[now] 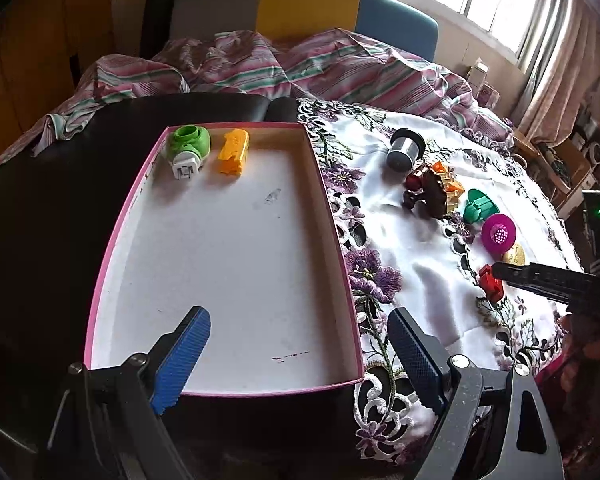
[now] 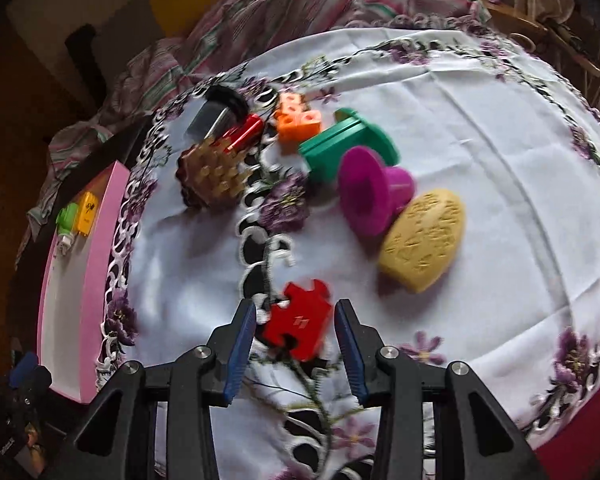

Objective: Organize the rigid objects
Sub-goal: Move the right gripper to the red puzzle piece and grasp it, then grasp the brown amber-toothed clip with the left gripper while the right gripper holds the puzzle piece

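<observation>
A red puzzle-shaped piece (image 2: 300, 322) lies flat on the flowered white cloth (image 2: 480, 152), between the blue pads of my right gripper (image 2: 295, 312). A thin gap shows on each side, so the pads do not press it. Beyond it lie a yellow oval (image 2: 424, 240), a magenta funnel shape (image 2: 368, 196), a green piece (image 2: 348, 140), orange cubes (image 2: 296, 118) and a brown studded piece (image 2: 212, 172). My left gripper (image 1: 300, 340) hangs open and empty over the near right corner of the pink-rimmed box (image 1: 112, 248). The box holds a green-and-white piece (image 1: 188, 148) and an orange block (image 1: 233, 152).
A black-and-silver cylinder (image 1: 404, 148) and a dark red tube (image 2: 244, 132) lie at the far end of the toy cluster. The box sits on a black surface (image 1: 40, 200). A striped blanket (image 1: 300, 64) is bunched behind. The cloth's right half is bare.
</observation>
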The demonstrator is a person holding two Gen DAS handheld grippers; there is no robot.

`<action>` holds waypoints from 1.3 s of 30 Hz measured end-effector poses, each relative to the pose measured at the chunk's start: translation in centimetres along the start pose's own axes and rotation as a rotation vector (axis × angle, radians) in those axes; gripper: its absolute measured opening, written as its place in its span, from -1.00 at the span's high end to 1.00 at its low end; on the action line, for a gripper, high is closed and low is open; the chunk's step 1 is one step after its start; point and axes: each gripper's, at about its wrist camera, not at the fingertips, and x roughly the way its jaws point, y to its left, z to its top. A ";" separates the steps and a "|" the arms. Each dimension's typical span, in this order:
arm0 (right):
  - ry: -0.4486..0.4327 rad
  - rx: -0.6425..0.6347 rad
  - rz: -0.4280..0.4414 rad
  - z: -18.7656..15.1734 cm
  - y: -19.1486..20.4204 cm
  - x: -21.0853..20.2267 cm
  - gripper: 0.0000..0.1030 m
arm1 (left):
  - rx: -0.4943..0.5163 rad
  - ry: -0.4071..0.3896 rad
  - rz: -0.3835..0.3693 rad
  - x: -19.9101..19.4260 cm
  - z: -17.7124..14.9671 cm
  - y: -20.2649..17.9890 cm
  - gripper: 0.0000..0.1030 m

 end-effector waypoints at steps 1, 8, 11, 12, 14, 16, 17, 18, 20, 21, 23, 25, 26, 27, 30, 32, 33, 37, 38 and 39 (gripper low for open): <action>0.006 -0.010 -0.006 0.0 0.3 0.3 0.20 | 0.000 -0.002 0.001 -0.1 0.0 0.0 -0.76; 0.047 -0.035 -0.060 0.2 0.5 2.2 0.20 | -0.007 -0.005 0.011 -0.2 0.2 0.1 -0.76; 0.026 -0.030 -0.044 -0.1 0.2 2.2 0.20 | -0.005 -0.012 0.015 -0.3 0.4 -0.1 -0.79; 0.022 -0.037 -0.047 -0.2 0.1 2.1 0.24 | -0.005 -0.011 0.015 -0.2 0.4 -0.2 -0.79; 0.019 -0.058 -0.060 -0.4 0.1 2.1 0.36 | -0.005 -0.009 0.015 -0.1 0.6 -0.4 -0.79; 0.017 -0.073 -0.062 -0.4 0.1 2.0 0.36 | 0.000 -0.008 0.009 0.0 0.9 -0.7 -0.79; 0.022 -0.078 -0.060 -0.4 0.1 2.0 0.36 | 0.007 -0.005 0.011 0.3 1.2 -1.0 -0.79; 0.037 -0.090 -0.063 -0.2 0.2 1.9 0.36 | 0.011 0.000 0.013 0.4 1.6 -1.4 -0.79; 0.047 -0.107 -0.054 0.2 0.3 1.5 0.37 | 0.014 -0.008 -0.002 0.6 2.6 -2.1 -0.79; 0.045 -0.114 -0.043 0.6 0.3 1.2 0.37 | 0.015 -0.014 -0.006 0.7 3.0 -2.4 -0.79; 0.028 -0.151 -0.032 1.6 0.3 0.1 0.37 | 0.025 -0.025 -0.015 0.9 4.2 -3.6 -0.84; 0.007 -0.188 -0.031 2.3 0.3 -0.4 0.36 | 0.035 -0.033 -0.029 1.4 5.3 -4.8 -0.84; -0.009 -0.213 -0.029 2.6 0.3 -0.5 0.36 | 0.041 -0.035 -0.031 1.6 5.8 -5.4 -0.84; -0.021 -0.224 -0.028 2.6 0.3 -0.5 0.36 | 0.045 -0.036 -0.038 1.9 6.2 -5.9 -0.84; -0.020 -0.206 -0.012 2.5 -0.3 0.3 0.37 | 0.039 -0.023 -0.052 3.2 7.5 -7.1 -0.84; -0.018 -0.166 0.002 2.6 -0.8 1.0 0.37 | 0.033 -0.011 -0.052 4.2 8.0 -7.8 -0.84; -0.016 -0.152 0.006 2.6 -1.0 1.1 0.37 | 0.035 -0.008 -0.042 4.7 8.3 -8.3 -0.84; -0.026 -0.103 0.015 2.8 -1.8 1.0 0.36 | 0.058 0.020 0.021 7.0 9.1 -10.1 -0.84; -0.036 -0.094 0.018 2.8 -2.0 0.8 0.36 | 0.055 0.039 0.021 7.7 9.3 -10.5 -0.84; -0.040 -0.087 0.029 2.9 -2.1 0.7 0.36 | 0.049 0.054 0.014 8.3 9.4 -10.8 -0.84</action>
